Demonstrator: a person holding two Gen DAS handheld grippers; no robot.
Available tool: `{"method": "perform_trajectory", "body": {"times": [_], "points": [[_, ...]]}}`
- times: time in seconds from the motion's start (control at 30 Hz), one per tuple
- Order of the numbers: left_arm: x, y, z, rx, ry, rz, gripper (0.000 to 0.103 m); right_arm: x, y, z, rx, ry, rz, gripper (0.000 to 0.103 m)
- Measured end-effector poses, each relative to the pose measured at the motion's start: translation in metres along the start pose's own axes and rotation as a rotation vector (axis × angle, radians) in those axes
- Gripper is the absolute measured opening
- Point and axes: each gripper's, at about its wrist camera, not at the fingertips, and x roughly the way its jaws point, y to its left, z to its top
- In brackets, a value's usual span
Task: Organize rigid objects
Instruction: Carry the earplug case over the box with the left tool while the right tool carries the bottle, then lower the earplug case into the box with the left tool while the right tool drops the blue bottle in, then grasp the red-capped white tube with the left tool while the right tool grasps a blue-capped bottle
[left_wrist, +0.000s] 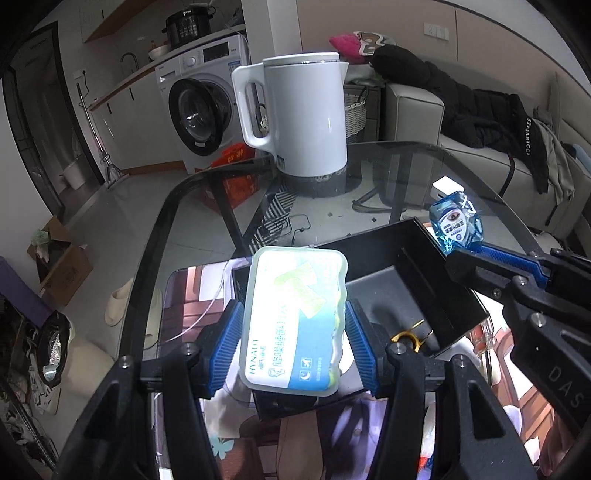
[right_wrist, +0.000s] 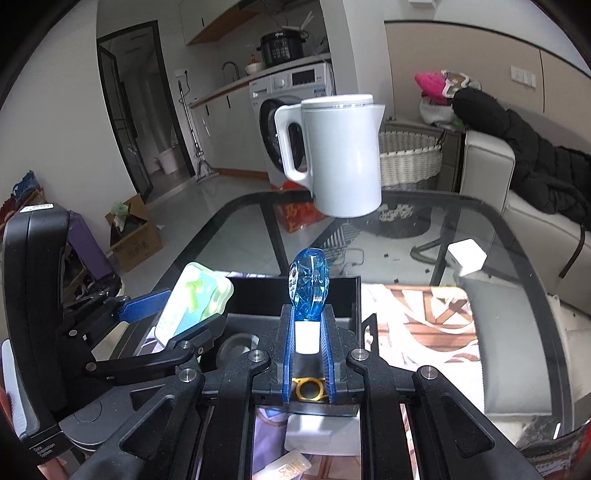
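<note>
My left gripper (left_wrist: 293, 325) is shut on a translucent earplug box (left_wrist: 293, 321) with a green and blue label, held above the near left part of a black open box (left_wrist: 432, 291). The earplug box also shows in the right wrist view (right_wrist: 192, 302). My right gripper (right_wrist: 308, 314) is shut on a small blue eye-drop bottle (right_wrist: 308, 288), held over the black open box (right_wrist: 351, 291). The bottle also shows in the left wrist view (left_wrist: 458, 221). A gold ring-shaped clip (left_wrist: 404, 338) lies inside the black box.
A white electric kettle (left_wrist: 303, 114) stands on the glass table (left_wrist: 388, 162) at the far side. A white charger block (right_wrist: 466, 256) lies at the right. A printed mat (right_wrist: 424, 325) lies under the black box. A sofa with dark clothes (left_wrist: 480, 118) is beyond the table.
</note>
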Motion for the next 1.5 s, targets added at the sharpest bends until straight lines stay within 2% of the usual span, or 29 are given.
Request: {"method": "perform_trajectory", "body": {"times": [0.3, 0.47, 0.6, 0.7, 0.83, 1.0, 1.07, 1.2, 1.4, 1.5], "points": [[0.006, -0.005, -0.002, 0.042, 0.035, 0.005, 0.055, 0.020, 0.004, -0.010, -0.009, 0.107, -0.004, 0.013], [0.016, -0.004, -0.008, 0.042, 0.083, -0.008, 0.053, 0.027, -0.001, -0.014, 0.014, 0.156, -0.005, 0.013], [0.014, -0.006, -0.010, 0.068, 0.077, 0.003, 0.051, 0.036, -0.004, -0.021, 0.020, 0.220, -0.012, 0.013], [0.013, -0.005, -0.011, 0.070, 0.078, 0.000, 0.051, 0.034, -0.001, -0.024, -0.008, 0.232, -0.031, 0.013], [0.013, -0.003, -0.011, 0.061, 0.079, -0.007, 0.051, 0.032, -0.003, -0.025, -0.007, 0.254, -0.015, 0.013], [0.010, -0.006, -0.012, 0.085, 0.067, 0.016, 0.054, 0.029, -0.009, -0.024, 0.004, 0.259, 0.009, 0.017], [0.006, -0.006, -0.011, 0.086, 0.054, 0.006, 0.063, 0.027, -0.011, -0.023, 0.014, 0.257, 0.019, 0.018], [-0.009, -0.003, -0.011, 0.085, 0.017, 0.003, 0.064, 0.018, -0.013, -0.022, 0.005, 0.235, 0.018, 0.018], [-0.042, 0.004, -0.013, 0.064, -0.036, -0.061, 0.069, -0.017, -0.015, -0.019, -0.037, 0.154, 0.008, 0.018], [-0.057, -0.003, -0.019, 0.107, -0.052, -0.094, 0.070, -0.031, -0.018, -0.023, -0.056, 0.143, 0.013, 0.018]]}}
